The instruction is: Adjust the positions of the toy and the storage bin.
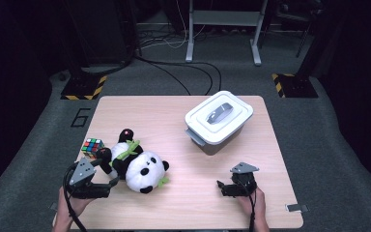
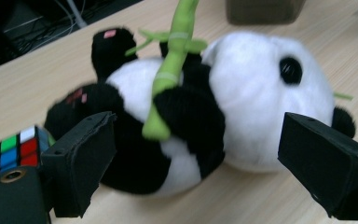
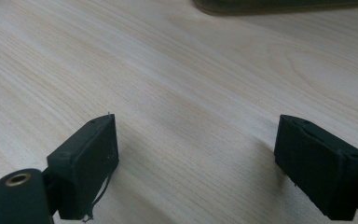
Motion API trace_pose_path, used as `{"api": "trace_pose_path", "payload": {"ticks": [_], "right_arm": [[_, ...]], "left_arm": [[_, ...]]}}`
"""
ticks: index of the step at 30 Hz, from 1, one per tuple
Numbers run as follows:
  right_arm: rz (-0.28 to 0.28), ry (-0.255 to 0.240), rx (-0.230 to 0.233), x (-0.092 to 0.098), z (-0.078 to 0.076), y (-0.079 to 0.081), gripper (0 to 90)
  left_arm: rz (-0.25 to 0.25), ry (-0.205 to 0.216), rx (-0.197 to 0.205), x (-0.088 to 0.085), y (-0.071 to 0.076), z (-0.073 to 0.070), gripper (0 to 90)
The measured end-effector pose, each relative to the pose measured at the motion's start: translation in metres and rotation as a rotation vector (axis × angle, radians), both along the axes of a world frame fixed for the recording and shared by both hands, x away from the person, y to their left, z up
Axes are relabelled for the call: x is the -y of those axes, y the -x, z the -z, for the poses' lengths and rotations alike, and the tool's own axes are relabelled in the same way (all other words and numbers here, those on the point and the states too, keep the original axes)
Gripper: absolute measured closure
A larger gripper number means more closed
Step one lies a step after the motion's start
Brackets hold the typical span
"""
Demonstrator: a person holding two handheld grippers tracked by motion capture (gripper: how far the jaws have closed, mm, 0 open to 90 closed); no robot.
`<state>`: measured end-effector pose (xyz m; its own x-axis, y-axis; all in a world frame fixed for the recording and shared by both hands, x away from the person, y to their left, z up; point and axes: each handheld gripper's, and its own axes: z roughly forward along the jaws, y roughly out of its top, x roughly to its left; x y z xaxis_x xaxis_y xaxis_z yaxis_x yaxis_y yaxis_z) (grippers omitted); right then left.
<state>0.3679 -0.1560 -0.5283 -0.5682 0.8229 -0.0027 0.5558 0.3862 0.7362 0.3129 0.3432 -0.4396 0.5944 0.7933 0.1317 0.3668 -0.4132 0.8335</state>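
Observation:
A black-and-white panda plush [image 1: 137,164] lies on its back at the table's left, a green bamboo stalk [image 2: 170,70] across its chest. In the left gripper view the panda [image 2: 242,93] lies just beyond the two jaws, which stand wide apart without touching it. My left gripper [image 1: 111,181] is at the near left, open and pointing right at the panda. My right gripper [image 1: 221,187] rests low at the near right with its jaws toward the left. In the right gripper view the right gripper [image 3: 196,123] is open over bare wood.
A Rubik's cube [image 1: 92,147] sits left of the panda, close to my left jaw [image 2: 9,151]. A white lidded box [image 1: 219,121] with a grey handle stands at the far right of the wooden table [image 1: 174,208]. Cables and stands occupy the floor beyond.

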Motion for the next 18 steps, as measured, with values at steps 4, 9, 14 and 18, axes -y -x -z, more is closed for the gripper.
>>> {"api": "trace_pose_path", "payload": {"ticks": [4, 9, 14, 18], "right_arm": [[-0.003, 0.002, 0.003, 0.0, 0.0, 0.0, 12.7], [0.0, 0.001, 0.001, 0.0, 0.0, 0.0, 12.8], [0.001, 0.001, 0.002, 0.0, 0.0, 0.0, 12.8], [0.002, 0.001, 0.001, 0.0, 0.0, 0.0, 12.8]], "left_arm": [[-0.102, -0.004, -0.017, -0.011, 0.006, 0.021, 10.5], [-0.195, -0.002, -0.079, -0.02, 0.008, 0.056, 10.5], [-0.213, -0.022, -0.15, -0.021, 0.002, 0.079, 10.6], [-0.215, 0.014, -0.19, -0.024, -0.004, 0.091, 10.3]]}}
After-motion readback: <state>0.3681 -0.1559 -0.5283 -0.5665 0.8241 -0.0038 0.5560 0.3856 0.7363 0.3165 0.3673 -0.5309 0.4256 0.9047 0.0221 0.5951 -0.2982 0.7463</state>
